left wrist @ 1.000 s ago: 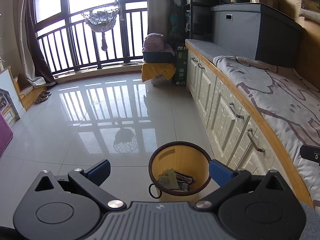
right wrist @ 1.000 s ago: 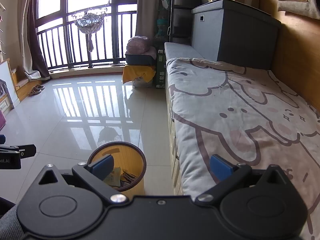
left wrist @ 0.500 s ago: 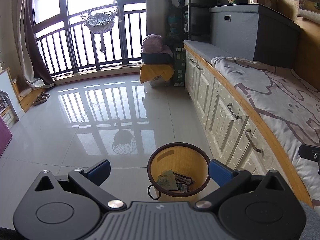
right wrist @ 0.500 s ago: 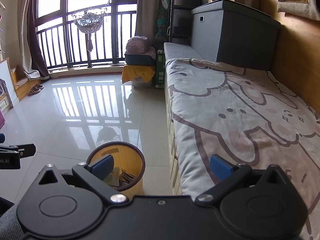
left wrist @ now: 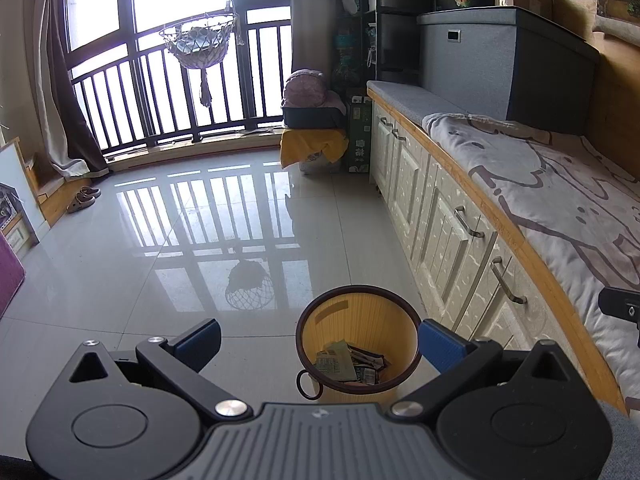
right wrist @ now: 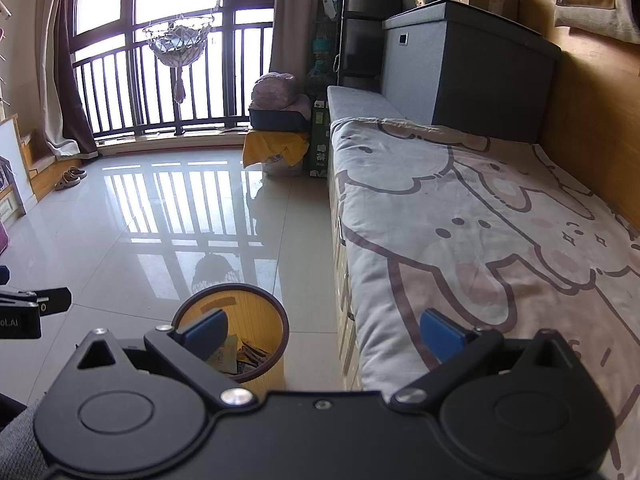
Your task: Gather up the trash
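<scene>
Your left gripper (left wrist: 318, 340) was released, its blue pads spread wide with nothing between them, and it hung above the floor (left wrist: 200, 248) looking down at the trash bin (left wrist: 358, 344). The bin stood upright on the tiles, just beside the white drawers (left wrist: 448, 236) under the bed (left wrist: 560, 200). Inside it lay the trash (left wrist: 348, 364): crumpled wrappers and paper scraps, resting at the bottom. A dark ring hung at the bin's near rim. Your right gripper (right wrist: 324, 330) was also released and held nothing; its left pad (right wrist: 206, 330) showed in front of the bin's mouth (right wrist: 256, 304), while its right pad (right wrist: 440, 334) sat over the edge of the blanket (right wrist: 480, 220) with the cartoon print. In the right view, part of your left gripper showed at the left edge, well apart from the bin. Farther back, a yellow cloth (left wrist: 312, 146) covered a low stand by the window railing (left wrist: 160, 108).
</scene>
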`<state>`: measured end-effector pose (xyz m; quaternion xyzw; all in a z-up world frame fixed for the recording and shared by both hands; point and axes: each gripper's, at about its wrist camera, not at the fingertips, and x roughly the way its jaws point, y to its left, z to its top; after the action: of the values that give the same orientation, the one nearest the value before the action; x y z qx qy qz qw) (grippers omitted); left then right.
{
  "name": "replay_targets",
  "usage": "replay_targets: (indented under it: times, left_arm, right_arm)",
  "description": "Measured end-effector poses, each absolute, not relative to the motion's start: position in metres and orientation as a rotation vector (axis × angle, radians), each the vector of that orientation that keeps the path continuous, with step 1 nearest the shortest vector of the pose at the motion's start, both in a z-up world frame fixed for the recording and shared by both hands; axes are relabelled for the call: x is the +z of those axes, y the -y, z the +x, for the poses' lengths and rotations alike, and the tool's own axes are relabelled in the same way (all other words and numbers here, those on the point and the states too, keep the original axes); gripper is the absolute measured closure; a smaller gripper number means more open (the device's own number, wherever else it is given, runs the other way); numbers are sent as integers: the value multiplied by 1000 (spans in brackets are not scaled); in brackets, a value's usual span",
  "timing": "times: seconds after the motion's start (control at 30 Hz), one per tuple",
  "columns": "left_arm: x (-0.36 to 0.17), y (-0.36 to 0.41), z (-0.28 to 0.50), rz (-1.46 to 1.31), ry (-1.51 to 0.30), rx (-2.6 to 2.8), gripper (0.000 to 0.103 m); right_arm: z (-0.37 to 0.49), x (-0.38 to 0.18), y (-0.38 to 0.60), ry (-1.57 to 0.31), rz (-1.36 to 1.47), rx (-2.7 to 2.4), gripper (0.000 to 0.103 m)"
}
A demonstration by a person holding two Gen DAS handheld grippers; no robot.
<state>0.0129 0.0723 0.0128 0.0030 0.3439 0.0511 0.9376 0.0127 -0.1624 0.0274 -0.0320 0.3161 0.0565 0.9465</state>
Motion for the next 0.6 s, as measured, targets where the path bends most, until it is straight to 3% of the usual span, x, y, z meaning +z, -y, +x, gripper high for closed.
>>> replay_targets:
  times: [0.6]
  left_arm:
    - [12, -71, 13, 6, -702, 105, 0]
  right_arm:
    - [12, 28, 162, -643, -67, 117, 0]
